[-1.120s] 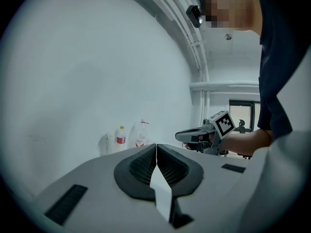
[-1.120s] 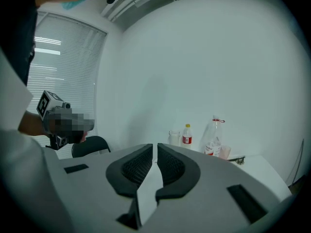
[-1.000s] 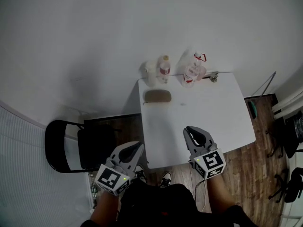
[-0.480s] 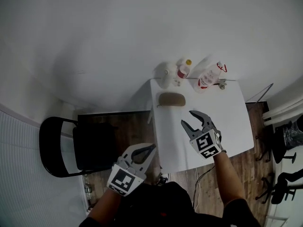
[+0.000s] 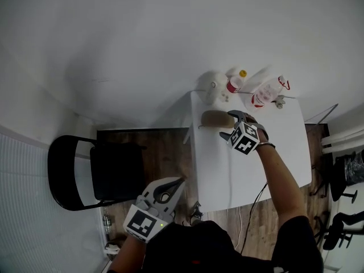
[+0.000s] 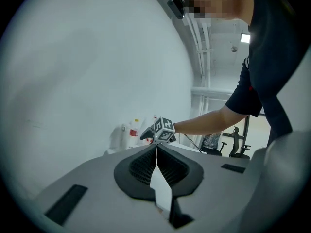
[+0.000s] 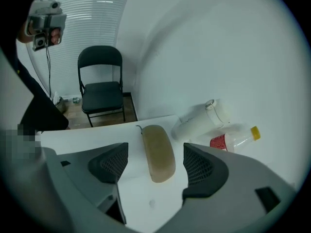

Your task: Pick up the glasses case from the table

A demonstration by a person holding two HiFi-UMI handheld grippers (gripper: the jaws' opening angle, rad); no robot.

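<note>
The glasses case [image 5: 215, 118] is a tan oblong lying near the far left corner of the white table [image 5: 256, 169]. In the right gripper view the glasses case [image 7: 158, 152] lies lengthwise in the gap between the jaws, with bare table on both sides of it. My right gripper [image 5: 229, 125] hangs just over it, tilted down, its jaws opening and its pads [image 7: 111, 163] clear of the case. My left gripper [image 5: 173, 185] is off the table's near left corner, over the floor, jaws shut on nothing. The left gripper [image 6: 156, 149] looks towards the right arm.
Behind the case stand a white jug [image 5: 215, 87], a red-labelled bottle with a yellow cap [image 5: 234, 84] and a spray bottle [image 5: 266, 94]. A black folding chair [image 5: 96, 172] stands on the wooden floor left of the table. Office chairs [image 5: 341, 209] are at the right.
My right gripper went forward and down from the table's near edge to the case, and its jaws came apart. The left gripper sank a little at the near left.
</note>
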